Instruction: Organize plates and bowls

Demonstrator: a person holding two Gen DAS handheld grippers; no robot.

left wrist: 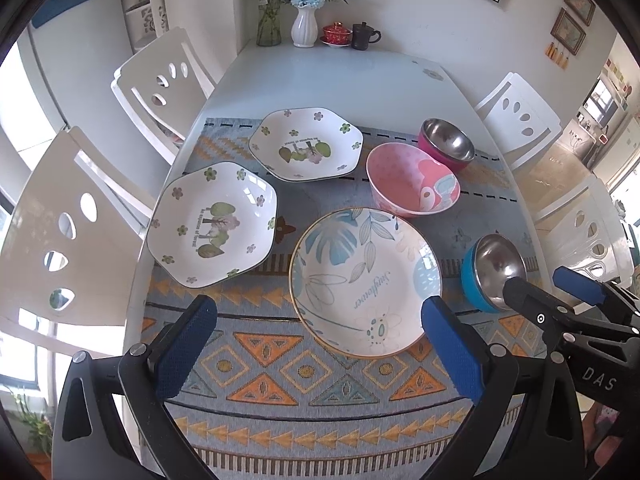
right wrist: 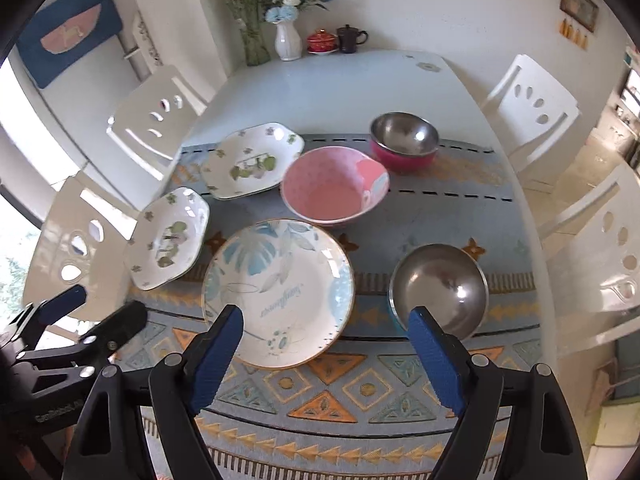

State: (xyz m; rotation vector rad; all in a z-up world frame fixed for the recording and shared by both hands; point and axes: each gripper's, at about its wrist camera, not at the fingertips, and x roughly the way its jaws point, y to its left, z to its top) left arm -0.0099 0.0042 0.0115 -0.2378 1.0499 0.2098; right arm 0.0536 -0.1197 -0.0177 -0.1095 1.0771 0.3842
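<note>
On the patterned runner lie a round blue-leaf plate (left wrist: 366, 282) (right wrist: 280, 292), two white hexagonal plates with tree prints (left wrist: 212, 224) (left wrist: 306, 144) (right wrist: 168, 240) (right wrist: 252, 160), a pink bowl (left wrist: 412, 180) (right wrist: 334, 186), a steel bowl with a magenta outside (left wrist: 446, 142) (right wrist: 404, 140) and a steel bowl with a blue outside (left wrist: 494, 272) (right wrist: 438, 292). My left gripper (left wrist: 320, 316) is open and empty, above the runner just before the round plate. My right gripper (right wrist: 326, 324) is open and empty, between the round plate and the blue-sided bowl; it also shows in the left wrist view (left wrist: 552, 284).
The white table (left wrist: 320, 76) carries vases of flowers (left wrist: 305, 26), a red lidded cup (left wrist: 337, 34) and a dark mug (left wrist: 363, 36) at its far end. White chairs stand on the left (left wrist: 160, 84) (left wrist: 68, 232) and right (left wrist: 520, 116) (left wrist: 588, 232).
</note>
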